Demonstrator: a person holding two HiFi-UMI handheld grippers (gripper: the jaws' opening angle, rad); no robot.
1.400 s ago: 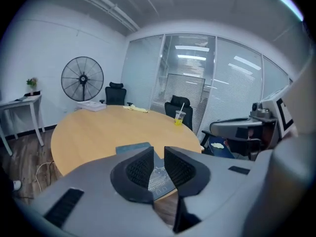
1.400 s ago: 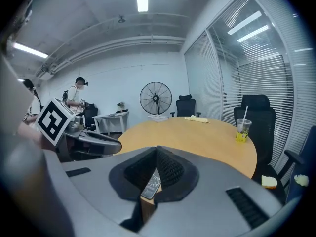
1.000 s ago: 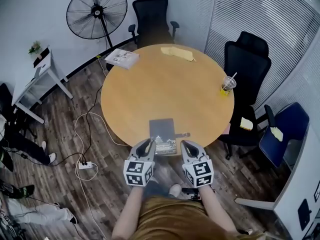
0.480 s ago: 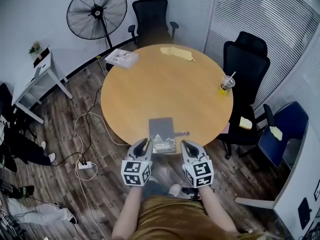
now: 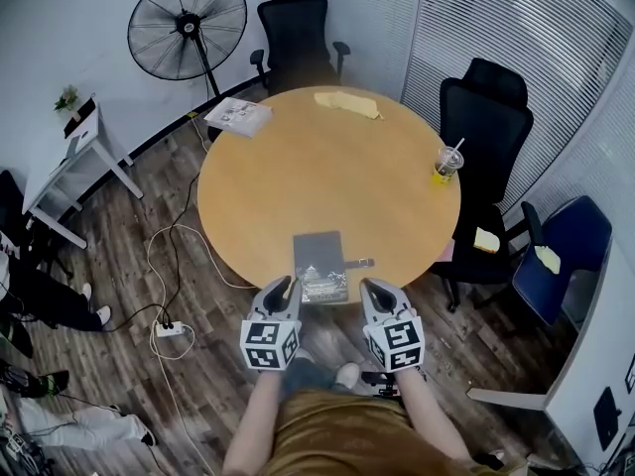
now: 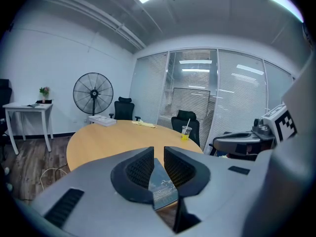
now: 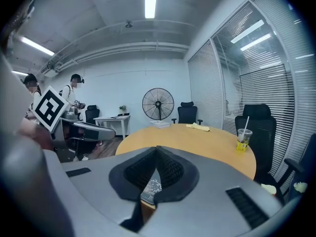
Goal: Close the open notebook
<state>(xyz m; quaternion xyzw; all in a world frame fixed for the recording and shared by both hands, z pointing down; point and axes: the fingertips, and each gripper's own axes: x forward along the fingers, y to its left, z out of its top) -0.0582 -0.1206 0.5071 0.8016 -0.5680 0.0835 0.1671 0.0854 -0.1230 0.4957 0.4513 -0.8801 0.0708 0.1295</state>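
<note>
A dark notebook (image 5: 319,264) lies flat at the near edge of the round wooden table (image 5: 298,167). Its cover, with a pale drawing, faces up, and a small strap (image 5: 362,263) sticks out on its right. My left gripper (image 5: 287,287) hovers just off the table edge at the notebook's near left corner. Its jaws stand a narrow gap apart with nothing between them. My right gripper (image 5: 370,288) hangs off the near right corner, tips together and empty. The notebook (image 6: 163,189) shows beyond the left gripper (image 6: 158,157), and past the right gripper (image 7: 157,151) the notebook (image 7: 149,189) shows too.
On the table are a drink cup with a straw (image 5: 446,167) at the right, a yellow cloth (image 5: 347,102) at the far side and a book stack (image 5: 238,115) at the far left. Black chairs (image 5: 486,117), a fan (image 5: 187,23) and floor cables (image 5: 169,325) surround it.
The head view has shifted slightly. Both grippers and the notebook keep their places.
</note>
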